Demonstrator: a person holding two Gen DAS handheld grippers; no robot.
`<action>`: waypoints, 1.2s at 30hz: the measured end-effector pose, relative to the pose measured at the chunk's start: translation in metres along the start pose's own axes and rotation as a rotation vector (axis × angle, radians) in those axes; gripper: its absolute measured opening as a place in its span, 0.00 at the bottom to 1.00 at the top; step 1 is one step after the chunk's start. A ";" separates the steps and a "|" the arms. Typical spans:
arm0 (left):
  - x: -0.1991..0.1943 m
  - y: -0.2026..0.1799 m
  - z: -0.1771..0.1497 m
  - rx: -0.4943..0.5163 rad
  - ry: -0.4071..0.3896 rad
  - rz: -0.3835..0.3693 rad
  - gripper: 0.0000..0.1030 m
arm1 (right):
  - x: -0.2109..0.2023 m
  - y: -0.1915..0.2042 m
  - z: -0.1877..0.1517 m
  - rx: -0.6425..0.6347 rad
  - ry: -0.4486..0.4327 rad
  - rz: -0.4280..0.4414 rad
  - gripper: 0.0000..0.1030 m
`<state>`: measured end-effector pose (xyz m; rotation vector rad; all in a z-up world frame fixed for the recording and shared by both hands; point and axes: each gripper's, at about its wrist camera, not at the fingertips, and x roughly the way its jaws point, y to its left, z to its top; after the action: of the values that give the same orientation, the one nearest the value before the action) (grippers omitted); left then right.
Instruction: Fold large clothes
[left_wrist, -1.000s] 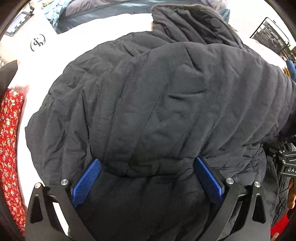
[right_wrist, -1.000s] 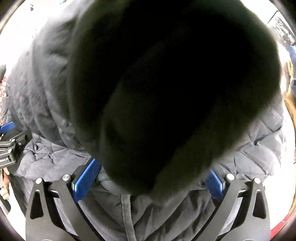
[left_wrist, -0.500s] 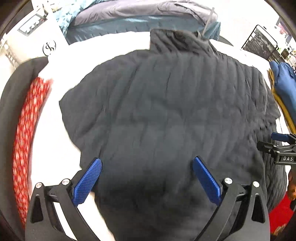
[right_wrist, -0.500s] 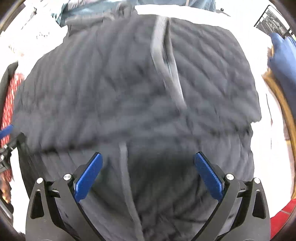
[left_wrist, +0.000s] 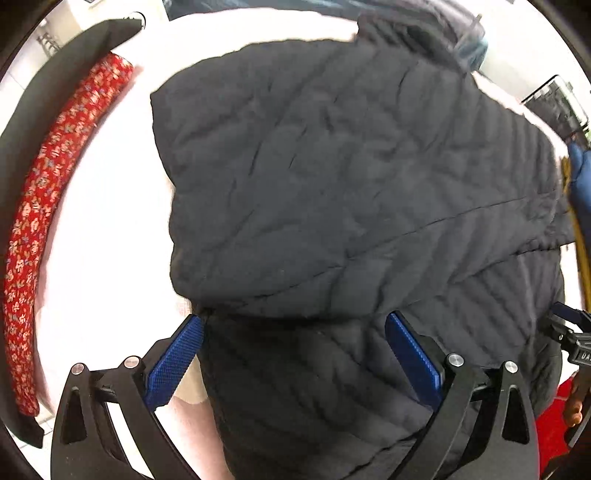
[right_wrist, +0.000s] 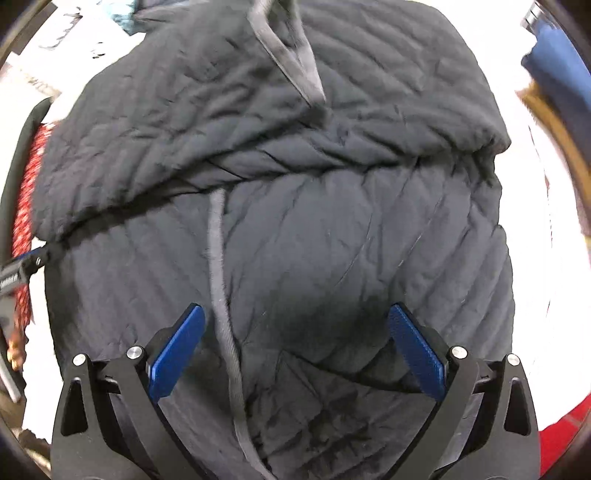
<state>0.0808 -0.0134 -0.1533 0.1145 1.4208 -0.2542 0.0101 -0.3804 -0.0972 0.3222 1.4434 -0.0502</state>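
A black quilted puffer jacket (left_wrist: 351, 184) lies spread on a white surface (left_wrist: 110, 221), with one part folded across its middle. It also fills the right wrist view (right_wrist: 295, 240), where a grey zipper strip (right_wrist: 221, 277) runs down it. My left gripper (left_wrist: 293, 325) is open and empty over the jacket's near left edge, just below the fold line. My right gripper (right_wrist: 295, 325) is open and empty over the jacket's lower half. The other gripper's tip shows at the right edge of the left view (left_wrist: 570, 332).
A red floral cloth (left_wrist: 48, 192) on a dark band (left_wrist: 44, 96) curves along the left. Blue fabric (right_wrist: 561, 74) and a yellow-brown strip (right_wrist: 554, 129) lie at the right. A wire rack (left_wrist: 557, 99) stands far right. Something red (right_wrist: 557, 443) sits near the front right.
Both grippers have pulled back and up from the jacket. A second ago the fabric bulged between the open jaws; now it lies flatter, folded across, and the view has shifted left.
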 end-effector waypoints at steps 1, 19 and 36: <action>-0.004 0.000 -0.003 -0.003 -0.008 -0.010 0.94 | -0.007 -0.004 -0.002 -0.021 -0.011 0.007 0.95; -0.030 0.098 -0.122 -0.268 0.001 -0.042 0.94 | -0.044 -0.155 -0.031 0.111 0.065 0.027 0.95; -0.012 0.167 -0.186 -0.350 0.040 -0.322 0.94 | -0.032 -0.159 -0.098 0.106 0.199 0.143 0.95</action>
<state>-0.0594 0.1920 -0.1816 -0.4004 1.5005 -0.2637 -0.1243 -0.5131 -0.1042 0.5287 1.6139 0.0219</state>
